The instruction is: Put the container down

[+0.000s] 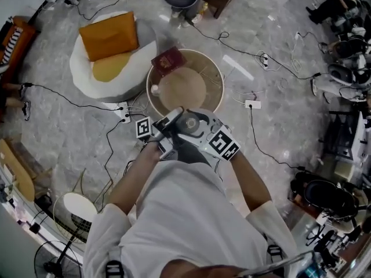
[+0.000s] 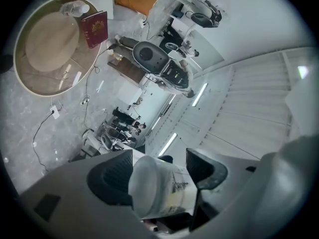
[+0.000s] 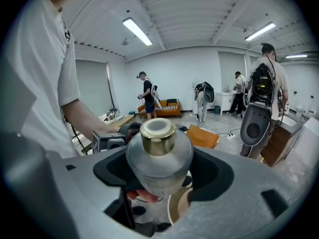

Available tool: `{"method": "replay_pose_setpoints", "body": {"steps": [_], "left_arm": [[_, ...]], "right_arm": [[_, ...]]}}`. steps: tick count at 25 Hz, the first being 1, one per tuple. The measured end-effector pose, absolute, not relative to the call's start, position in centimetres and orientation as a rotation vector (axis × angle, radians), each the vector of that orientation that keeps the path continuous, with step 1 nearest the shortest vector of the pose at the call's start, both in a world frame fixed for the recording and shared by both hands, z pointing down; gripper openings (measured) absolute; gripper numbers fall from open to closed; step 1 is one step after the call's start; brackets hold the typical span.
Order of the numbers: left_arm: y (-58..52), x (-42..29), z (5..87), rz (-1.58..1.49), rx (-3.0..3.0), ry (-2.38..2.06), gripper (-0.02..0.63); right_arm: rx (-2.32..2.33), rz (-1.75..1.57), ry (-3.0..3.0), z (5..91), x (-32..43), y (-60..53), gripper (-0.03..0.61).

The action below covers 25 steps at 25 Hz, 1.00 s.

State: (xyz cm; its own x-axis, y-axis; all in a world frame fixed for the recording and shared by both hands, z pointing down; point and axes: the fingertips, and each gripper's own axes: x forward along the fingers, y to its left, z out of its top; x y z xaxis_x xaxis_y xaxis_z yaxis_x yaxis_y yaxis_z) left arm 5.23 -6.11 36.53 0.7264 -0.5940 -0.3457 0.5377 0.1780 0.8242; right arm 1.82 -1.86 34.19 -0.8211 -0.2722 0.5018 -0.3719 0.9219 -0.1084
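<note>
My right gripper (image 3: 162,166) is shut on a frosted, rounded bottle (image 3: 159,156) with a gold neck, which stands upright between the jaws. My left gripper (image 2: 160,178) is shut on a white cylindrical container (image 2: 157,188) with dark print on its side. In the head view both grippers are held close together in front of the person's chest, the left gripper (image 1: 165,135) beside the right gripper (image 1: 194,126). They hover just in front of a round table (image 1: 217,68). In the right gripper view the left gripper's body shows behind the bottle on the left.
The round table carries a tan hat (image 1: 182,88) and a red booklet (image 1: 169,59). A white beanbag with an orange cushion (image 1: 110,36) lies to the left. Cables and power strips (image 1: 124,113) cross the marble floor. A fan (image 1: 78,207) stands lower left. Several people (image 3: 147,96) stand far off.
</note>
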Motion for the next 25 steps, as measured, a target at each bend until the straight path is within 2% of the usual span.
{"method": "replay_pose_setpoints", "body": {"steps": [25], "left_arm": [[-17.1, 8.4, 48.8, -0.896, 1.121, -0.345, 0.31]], "right_arm": [[0.251, 0.351, -2.578, 46.3, 6.8, -13.1, 0.336]]}}
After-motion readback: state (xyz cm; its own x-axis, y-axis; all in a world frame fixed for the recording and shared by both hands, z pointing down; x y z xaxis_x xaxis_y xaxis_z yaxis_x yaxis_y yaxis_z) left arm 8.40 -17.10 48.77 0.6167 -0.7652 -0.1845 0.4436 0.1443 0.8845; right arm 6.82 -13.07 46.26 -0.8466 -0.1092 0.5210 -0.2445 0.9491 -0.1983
